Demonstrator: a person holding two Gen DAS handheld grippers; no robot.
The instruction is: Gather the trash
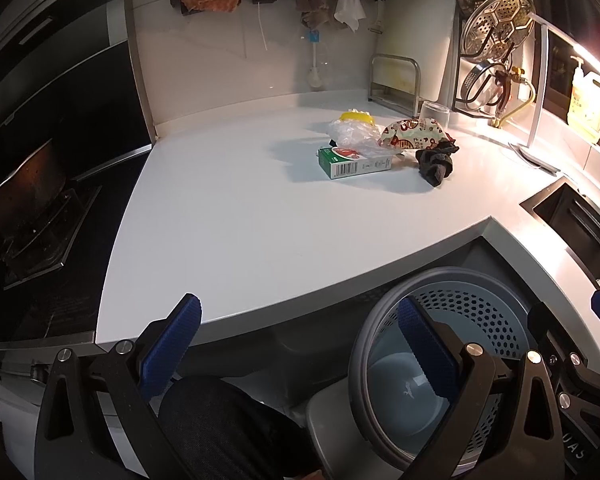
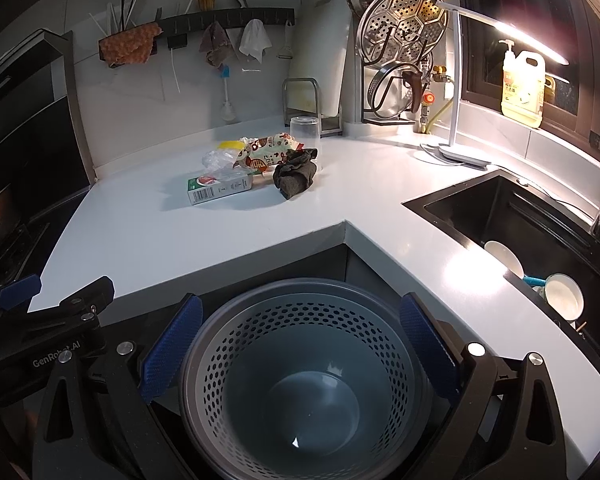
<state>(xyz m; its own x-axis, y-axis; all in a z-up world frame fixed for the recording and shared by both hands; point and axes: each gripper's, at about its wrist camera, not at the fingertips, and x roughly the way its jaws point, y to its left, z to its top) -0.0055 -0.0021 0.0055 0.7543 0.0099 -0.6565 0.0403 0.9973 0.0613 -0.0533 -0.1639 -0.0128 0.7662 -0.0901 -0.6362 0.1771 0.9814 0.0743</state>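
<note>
White counter (image 1: pixel 240 216) fills the left wrist view, bent around an inner corner. Near its back lies a small heap of trash: a green carton (image 1: pixel 351 162) on its side, a crumpled clear plastic bag (image 1: pixel 353 136) lying on top of it, a yellow lid (image 1: pixel 355 117) behind that, a printed snack wrapper (image 1: pixel 413 134) to the right, and a dark crumpled cloth (image 1: pixel 435 162) touching the wrapper's near end. Below the counter's edge stands a grey perforated bin (image 1: pixel 451 304), nothing visible inside. The left gripper (image 1: pixel 300 348) hangs in front of the counter edge, its blue-padded fingers (image 1: pixel 172 354) spread wide and holding nothing.

From the right wrist view, the same counter (image 2: pixel 180 240) shows the carton (image 2: pixel 220 189), bag (image 2: pixel 220 160), wrapper (image 2: pixel 270 152) and cloth (image 2: pixel 296 174) clustered together, an upturned clear cup (image 2: pixel 304 132) just behind them. A dark sink (image 2: pixel 519 220) with dishes sits at right, a desk lamp (image 2: pixel 459 80) lit beside it. The right gripper (image 2: pixel 300 352) hovers over the bin (image 2: pixel 300 368), fingers (image 2: pixel 427 352) wide apart and empty. The left gripper (image 2: pixel 40 312) shows at the left edge.
</note>
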